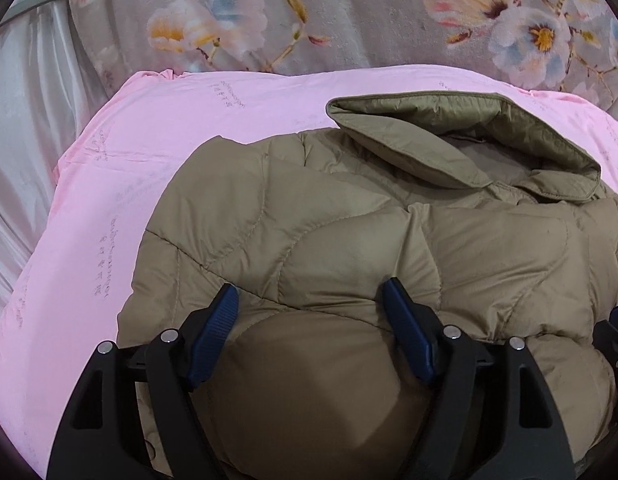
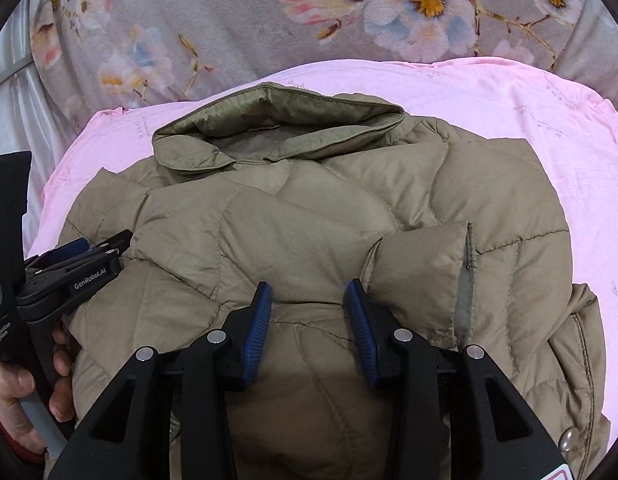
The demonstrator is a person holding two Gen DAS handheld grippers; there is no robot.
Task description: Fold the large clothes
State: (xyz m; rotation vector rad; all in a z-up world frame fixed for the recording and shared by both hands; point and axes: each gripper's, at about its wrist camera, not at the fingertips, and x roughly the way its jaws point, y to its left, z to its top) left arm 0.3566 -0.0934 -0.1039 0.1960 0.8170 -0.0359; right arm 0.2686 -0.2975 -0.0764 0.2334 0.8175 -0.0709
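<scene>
Your left gripper [image 1: 309, 312] and right gripper [image 2: 309, 312] hang side by side, jaws apart, holding nothing, over the jacket [image 2: 309, 220] on the pink sheet [image 2: 509, 96], its collar [image 2: 277, 120] ahead. To fold cleanly, pinch the padded near edge deep and level.

Jacket [image 2: 309, 232] lies on sheet [image 2: 509, 92].
</scene>
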